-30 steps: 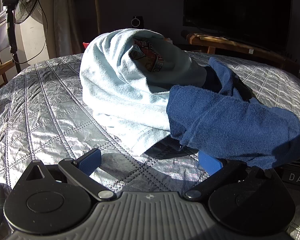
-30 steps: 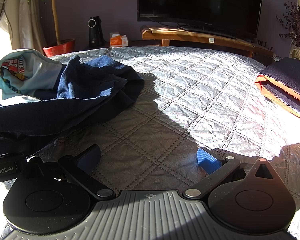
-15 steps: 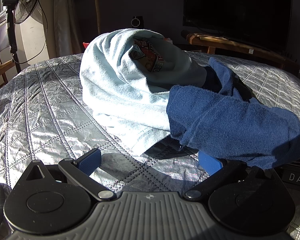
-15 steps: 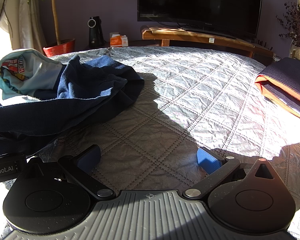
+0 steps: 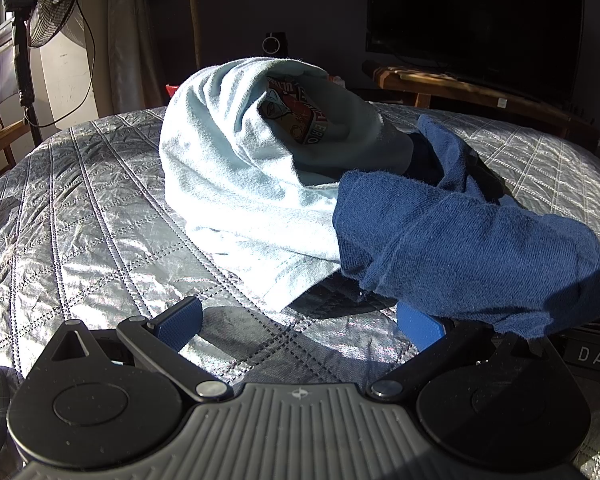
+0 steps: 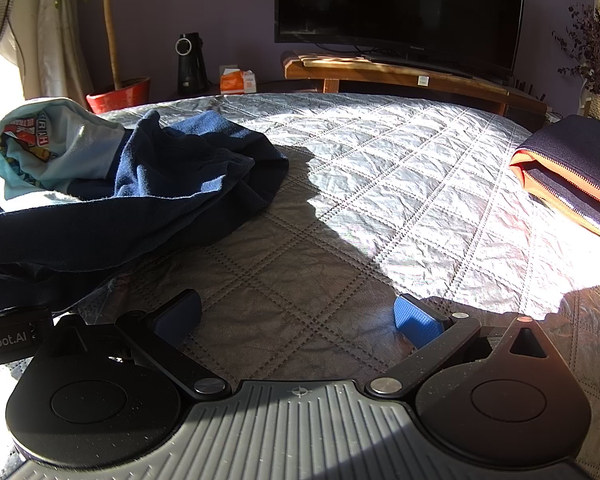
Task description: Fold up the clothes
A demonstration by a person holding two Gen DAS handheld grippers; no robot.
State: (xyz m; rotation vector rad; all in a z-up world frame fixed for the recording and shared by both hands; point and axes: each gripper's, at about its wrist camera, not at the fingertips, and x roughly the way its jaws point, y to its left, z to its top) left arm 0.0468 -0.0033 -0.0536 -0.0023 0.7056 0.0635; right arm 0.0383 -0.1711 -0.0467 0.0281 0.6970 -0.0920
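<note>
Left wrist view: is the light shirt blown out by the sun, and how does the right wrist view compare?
Left wrist view: light blue shirt glares near-white on its sunlit side, TV corner near-black. Right wrist view: quilt bright at right, shaded by the navy garment; both sharp, fisheye-curved.

The left tool (image 5: 298,320) sits low in its frame, level, both blue pads (image 5: 180,318) spread wide with nothing between them; the right-hand pad is partly covered from above. The right tool (image 6: 298,320) also fills the bottom of its view, level and gaping, its two pads (image 6: 414,320) far apart and empty. The left tool's black body edge shows at lower left of the right wrist view.
</note>
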